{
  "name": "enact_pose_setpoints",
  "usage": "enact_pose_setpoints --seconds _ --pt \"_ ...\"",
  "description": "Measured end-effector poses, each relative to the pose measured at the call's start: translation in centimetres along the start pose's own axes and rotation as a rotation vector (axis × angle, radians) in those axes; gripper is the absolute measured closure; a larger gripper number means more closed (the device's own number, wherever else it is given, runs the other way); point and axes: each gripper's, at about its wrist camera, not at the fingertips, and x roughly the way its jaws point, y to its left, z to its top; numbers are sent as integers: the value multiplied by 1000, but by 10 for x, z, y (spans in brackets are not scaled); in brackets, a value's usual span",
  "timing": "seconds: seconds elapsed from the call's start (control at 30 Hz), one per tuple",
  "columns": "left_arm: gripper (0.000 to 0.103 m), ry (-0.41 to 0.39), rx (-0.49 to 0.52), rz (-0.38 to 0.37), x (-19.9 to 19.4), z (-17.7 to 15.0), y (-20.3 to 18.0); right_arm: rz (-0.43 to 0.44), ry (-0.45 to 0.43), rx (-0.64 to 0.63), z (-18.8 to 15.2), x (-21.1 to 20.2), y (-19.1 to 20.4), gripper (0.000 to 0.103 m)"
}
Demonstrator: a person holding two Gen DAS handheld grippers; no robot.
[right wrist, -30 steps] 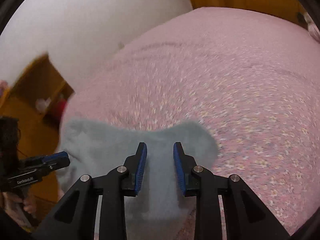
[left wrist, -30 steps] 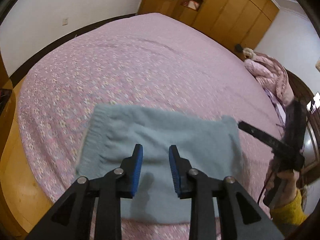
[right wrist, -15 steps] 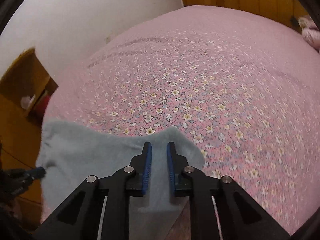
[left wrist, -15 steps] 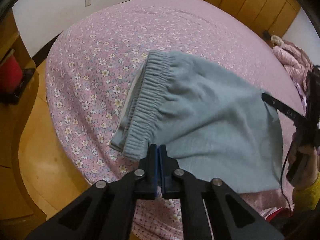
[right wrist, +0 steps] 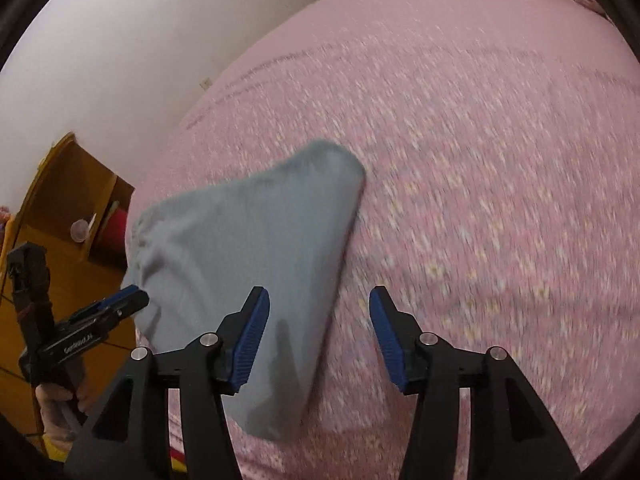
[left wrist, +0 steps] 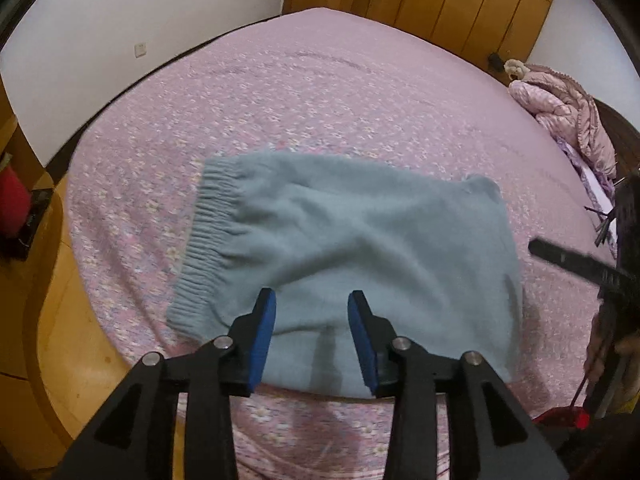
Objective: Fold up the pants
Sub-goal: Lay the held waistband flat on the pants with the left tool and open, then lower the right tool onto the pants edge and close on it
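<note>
The grey-blue pants [left wrist: 352, 252] lie folded into a compact block near the bed's near edge, ribbed elastic waistband [left wrist: 208, 236] to the left. My left gripper [left wrist: 312, 312] hovers over the fold's near edge, its jaws opening and no cloth pinched between the blue pads. In the right wrist view the same pants [right wrist: 248, 260] show as a wedge. There my right gripper [right wrist: 320, 312] is above their right edge, jaws opening, with nothing pressed between them. The left gripper [right wrist: 124, 300] shows at the picture's left, beside the waistband.
A pink flowered bedspread [left wrist: 340, 100] covers the whole bed. A crumpled pink quilt [left wrist: 560, 116] lies at the far right. Wooden wardrobes [left wrist: 460, 0] stand behind the bed, and a wooden shelf unit [right wrist: 72, 208] and floor lie to the left. A hand [left wrist: 616, 340] holds the right gripper's handle.
Half a second ago the left jaws were shut at the waistband corner and the right jaws nearly shut over the cloth; both have since opened. The right gripper has moved right, off the pants' edge.
</note>
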Motion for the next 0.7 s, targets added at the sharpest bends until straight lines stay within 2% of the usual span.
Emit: enact_pose_setpoints --seconds 0.13,0.37,0.5,0.7 --pt "58 38 -1 -16 5 -6 -11 -7 29 23 -6 5 -5 50" --pt "41 51 16 18 10 -12 -15 5 65 20 -13 11 1 49" --pt "38 53 18 33 16 -12 -17 8 79 16 -14 14 2 45" --pt "36 54 8 37 19 -11 -17 29 93 45 -15 21 2 44"
